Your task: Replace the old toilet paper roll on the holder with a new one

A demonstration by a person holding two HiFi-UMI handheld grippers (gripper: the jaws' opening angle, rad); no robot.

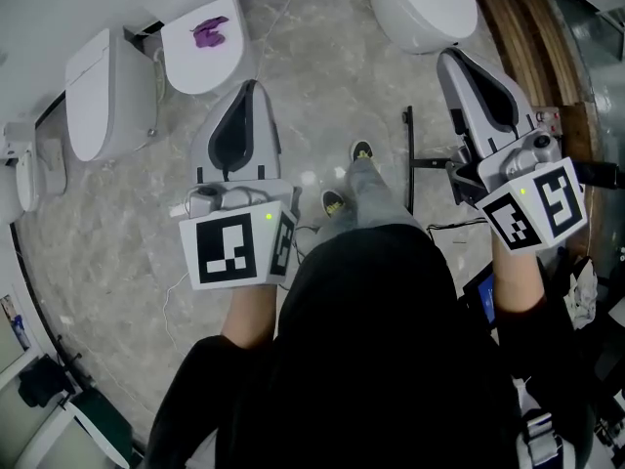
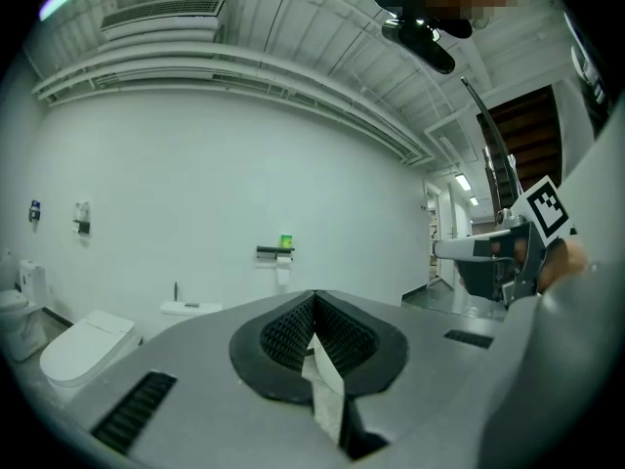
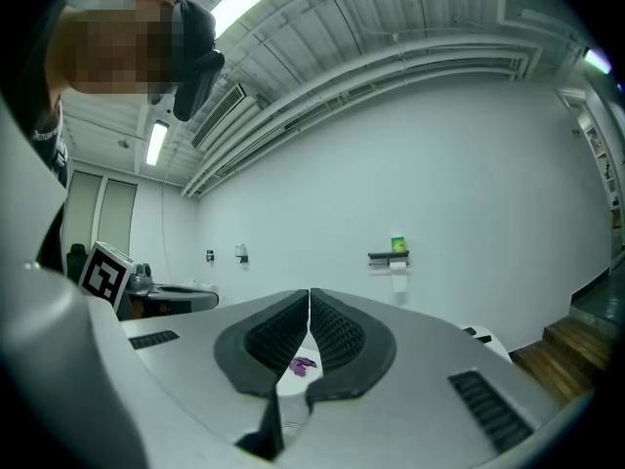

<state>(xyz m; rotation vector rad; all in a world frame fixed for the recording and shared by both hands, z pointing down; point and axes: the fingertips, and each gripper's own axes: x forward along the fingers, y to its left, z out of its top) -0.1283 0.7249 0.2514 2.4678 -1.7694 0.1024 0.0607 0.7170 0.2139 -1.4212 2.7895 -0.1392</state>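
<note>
Far off on the white wall hangs the toilet paper holder (image 2: 275, 251), a dark shelf with a small green object (image 2: 286, 241) on top and white paper (image 2: 283, 271) hanging below. The right gripper view shows the same holder (image 3: 389, 256) and paper (image 3: 398, 277). My left gripper (image 2: 314, 297) is shut with nothing between its jaws. My right gripper (image 3: 310, 293) is likewise shut and empty. In the head view the left gripper (image 1: 251, 86) and the right gripper (image 1: 447, 59) are held side by side over the floor, both pointing ahead.
A white toilet (image 1: 200, 42) with a purple scrap (image 1: 210, 32) on its lid stands ahead left, another toilet (image 1: 420, 3) ahead right, a third (image 1: 107, 96) at the left. A black stand (image 1: 410, 164) is beside my feet. Wooden steps (image 1: 527, 27) run along the right.
</note>
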